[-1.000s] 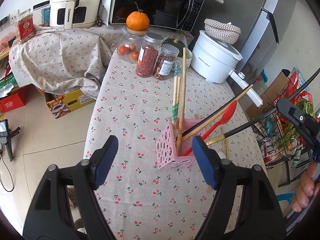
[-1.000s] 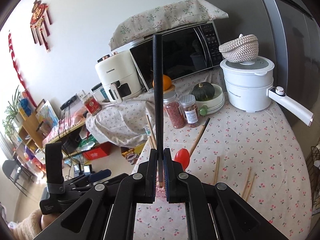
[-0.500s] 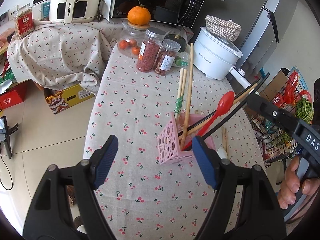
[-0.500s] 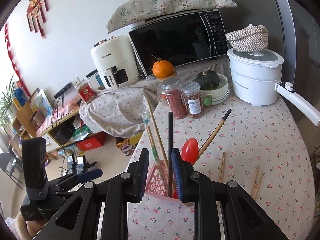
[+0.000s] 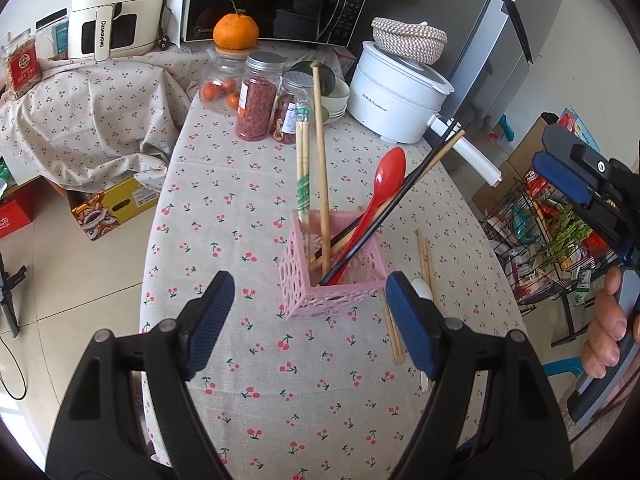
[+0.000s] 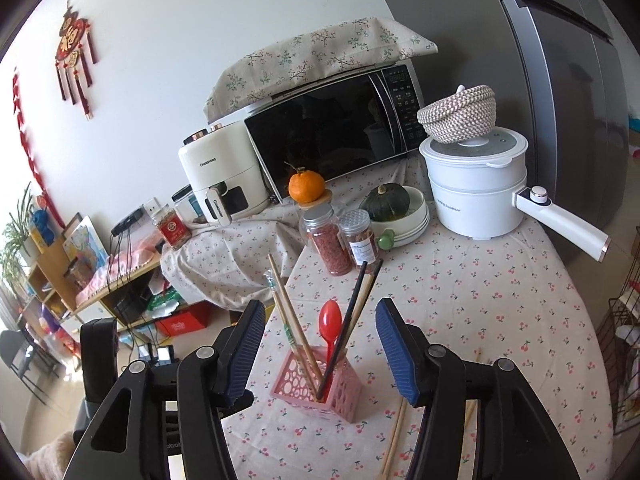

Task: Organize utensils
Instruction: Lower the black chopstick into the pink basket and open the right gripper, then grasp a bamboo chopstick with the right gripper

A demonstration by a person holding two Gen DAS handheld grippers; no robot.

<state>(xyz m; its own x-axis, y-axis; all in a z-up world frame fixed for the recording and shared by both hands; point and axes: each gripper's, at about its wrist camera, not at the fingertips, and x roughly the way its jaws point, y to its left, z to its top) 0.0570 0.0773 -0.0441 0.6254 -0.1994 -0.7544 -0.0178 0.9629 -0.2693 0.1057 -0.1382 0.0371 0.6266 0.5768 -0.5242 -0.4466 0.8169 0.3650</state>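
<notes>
Above pink holder [image 6: 316, 380] mid-table: right gripper [image 6: 320, 350] jaws just spread, empty — black chopstick [image 6: 344, 330] dropped in; left gripper [image 5: 308, 320] wide apart, empty.

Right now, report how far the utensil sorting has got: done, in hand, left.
Done: the pink holder already holds the red spoon, a black chopstick and several wooden ones. In hand: nothing; the right gripper has just been opening with nothing between its fingers, and the left gripper is open too. Left: loose chopsticks on the cloth beside the holder.
</notes>
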